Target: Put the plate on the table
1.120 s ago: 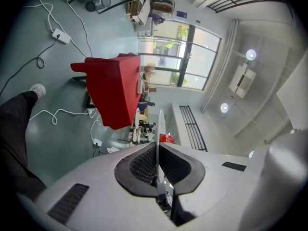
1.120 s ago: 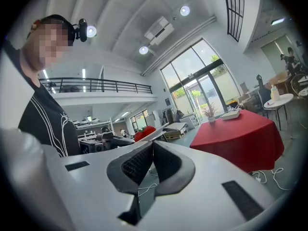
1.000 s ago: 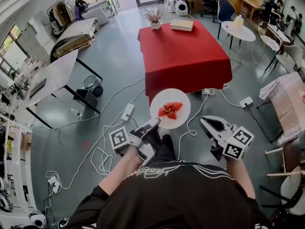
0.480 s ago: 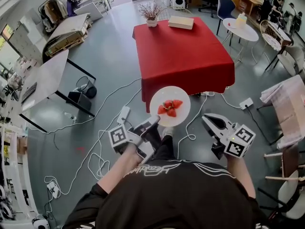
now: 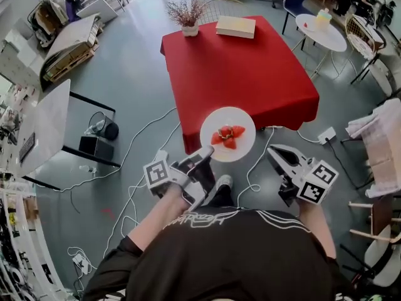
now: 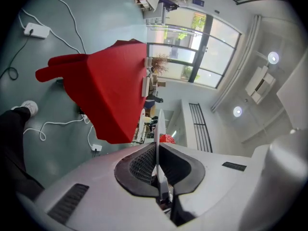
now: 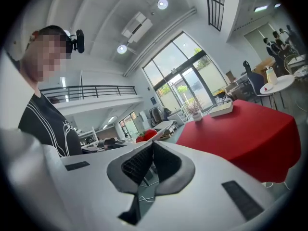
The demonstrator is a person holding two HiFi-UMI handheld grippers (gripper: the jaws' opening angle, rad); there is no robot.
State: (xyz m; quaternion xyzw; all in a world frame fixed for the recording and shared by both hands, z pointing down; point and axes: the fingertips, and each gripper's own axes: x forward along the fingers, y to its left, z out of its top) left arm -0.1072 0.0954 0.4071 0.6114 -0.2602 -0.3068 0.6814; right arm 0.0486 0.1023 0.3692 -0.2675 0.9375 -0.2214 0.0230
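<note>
Left gripper (image 5: 205, 152) is clamped on the rim of the plate (image 5: 242, 121), on the side away from the table (image 5: 250, 68). Plate hangs at the table's near edge, tabletop straight ahead. Right gripper (image 5: 276, 150) is closed, empty, just short of that edge.

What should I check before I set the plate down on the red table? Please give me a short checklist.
1. Grip: the left gripper has its jaws closed on the rim of the plate: ok.
2. Load: the strawberries sit near the plate's middle and the plate looks level: ok.
3. Plate above the tabletop: not ok. In both gripper views the red table lies ahead.
4. Landing spot: the near half of the table is bare. The box and potted plant stand at the far edge: ok.
5. Right gripper: empty, jaws together, apart from the plate: ok.
6. Path: a cable lies on the floor by the feet, possibly a trip risk: not ok.
</note>
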